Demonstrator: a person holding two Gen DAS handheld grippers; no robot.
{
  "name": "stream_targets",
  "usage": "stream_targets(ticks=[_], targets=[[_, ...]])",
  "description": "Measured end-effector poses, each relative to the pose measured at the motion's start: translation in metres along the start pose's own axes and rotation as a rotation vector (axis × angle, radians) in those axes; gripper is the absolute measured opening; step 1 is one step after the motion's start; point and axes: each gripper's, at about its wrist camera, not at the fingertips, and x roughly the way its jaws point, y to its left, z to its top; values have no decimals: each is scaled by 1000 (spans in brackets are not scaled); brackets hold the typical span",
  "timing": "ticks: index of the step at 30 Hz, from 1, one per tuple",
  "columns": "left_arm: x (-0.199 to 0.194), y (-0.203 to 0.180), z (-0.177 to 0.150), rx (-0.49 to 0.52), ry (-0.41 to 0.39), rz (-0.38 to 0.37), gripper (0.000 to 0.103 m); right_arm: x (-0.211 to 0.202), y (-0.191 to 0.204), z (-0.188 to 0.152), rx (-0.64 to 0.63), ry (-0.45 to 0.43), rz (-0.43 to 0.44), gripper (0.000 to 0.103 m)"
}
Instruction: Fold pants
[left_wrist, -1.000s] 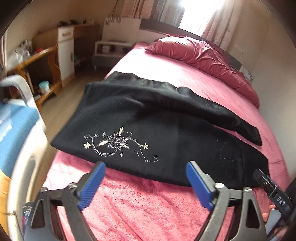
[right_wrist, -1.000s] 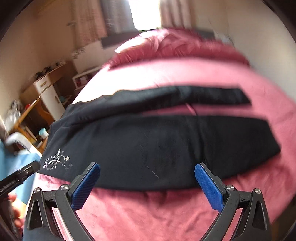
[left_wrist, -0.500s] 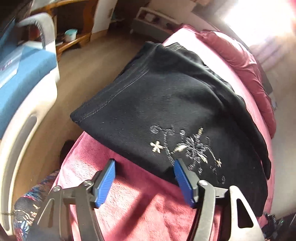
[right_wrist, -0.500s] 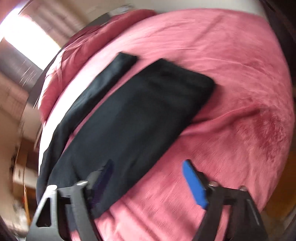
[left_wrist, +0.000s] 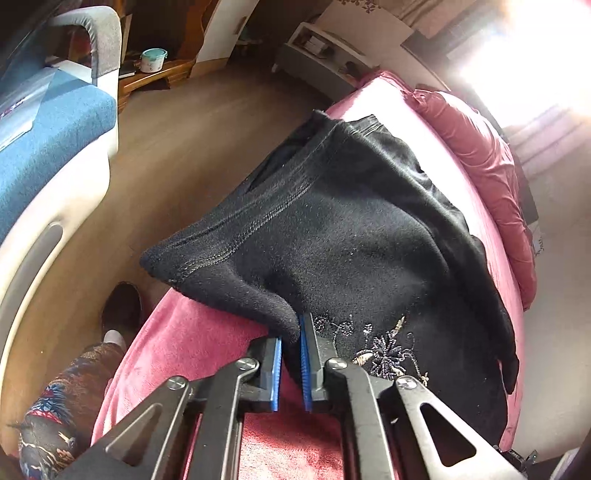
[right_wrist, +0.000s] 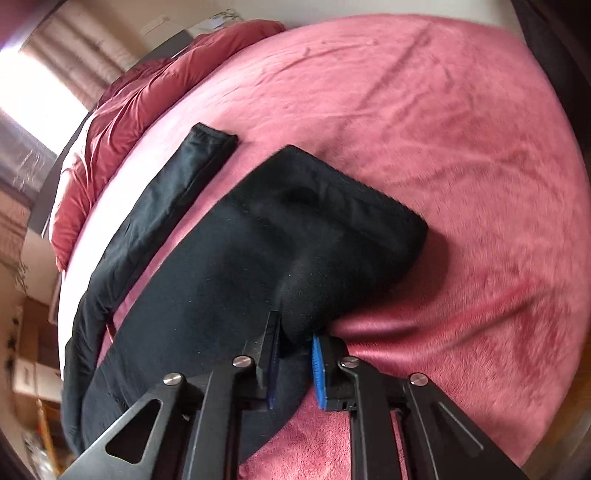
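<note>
Black fleece pants (left_wrist: 354, 229) with pale floral embroidery (left_wrist: 384, 350) lie across a pink bed (left_wrist: 207, 343). My left gripper (left_wrist: 291, 354) is shut on the near corner of the waistband, and the cloth bunches up between its blue pads. In the right wrist view the pants (right_wrist: 229, 266) stretch away to the left, with the far leg (right_wrist: 177, 177) lying apart. My right gripper (right_wrist: 295, 354) is shut on the near leg's hem end, which is lifted into a ridge.
A crumpled red duvet (left_wrist: 491, 162) lies at the head of the bed. A blue and white padded seat (left_wrist: 48, 147) stands at the left, with wooden floor (left_wrist: 177, 140) between it and the bed. Shelves and a cabinet stand at the back.
Both grippers have moved in on the pants and shut: the left on the waistband corner, the right on the leg end. The cloth now bunches at both grips.
</note>
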Motion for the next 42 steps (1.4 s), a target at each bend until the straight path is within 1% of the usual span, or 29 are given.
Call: stream_targets(ticks=[5,7,10,13,16,19,22,25,27,28,29,30,31,32,33,35,36,37,39,41,42], targets=[[-22,-6,-3,46,-41,-17,6,-26,7,7,-50,-51,12,14],[-36,-5,-7,46,-51,-45,6,-37,11,10,-89,-71,10,13],[-55,-9,-12,75,-68,-65,6,-51,17,12,-131,-100,0,13],[-75,-7,-23,84,-73,-78,6,-62,10,12,-135,-113,-11,13],[-90,-2,-36,77,-68,-87,6,-71,-5,9,-119,-122,-26,13],[-88,0,-43,79,-35,-72,6,-76,-23,5,-96,-114,-52,13],[-84,3,-57,103,7,-38,6,-78,-40,-4,-89,-99,-83,13],[-74,7,-66,110,70,-3,6,-70,-54,-12,-81,-71,-127,13],[-67,2,-67,148,93,47,7,-64,-63,-16,-70,-53,-147,13],[-64,2,-66,146,102,57,7,-61,-66,-17,-60,-42,-154,13],[-61,1,-64,141,119,60,10,-58,-67,-18,-56,-32,-160,13],[-60,0,-60,136,129,76,16,-58,-67,-19,-51,-30,-159,13],[-60,1,-58,133,131,90,21,-59,-68,-20,-43,-34,-152,16],[-64,1,-55,134,128,101,25,-61,-68,-20,-38,-42,-146,23],[-69,3,-53,140,120,105,26,-66,-68,-20,-42,-49,-159,29],[-83,6,-47,147,97,124,26,-75,-64,-21,-70,-78,-190,57],[-91,9,-43,153,73,130,26,-83,-61,-23,-94,-103,-205,60],[-100,11,-38,158,46,136,26,-91,-56,-25,-125,-130,-226,60],[-118,17,-26,147,-11,125,26,-103,-43,-28,-186,-171,-256,62],[-124,18,-9,140,-42,119,28,-111,-24,-33,-248,-199,-247,65],[-123,17,1,131,-52,115,28,-114,-12,-36,-276,-204,-227,66]])
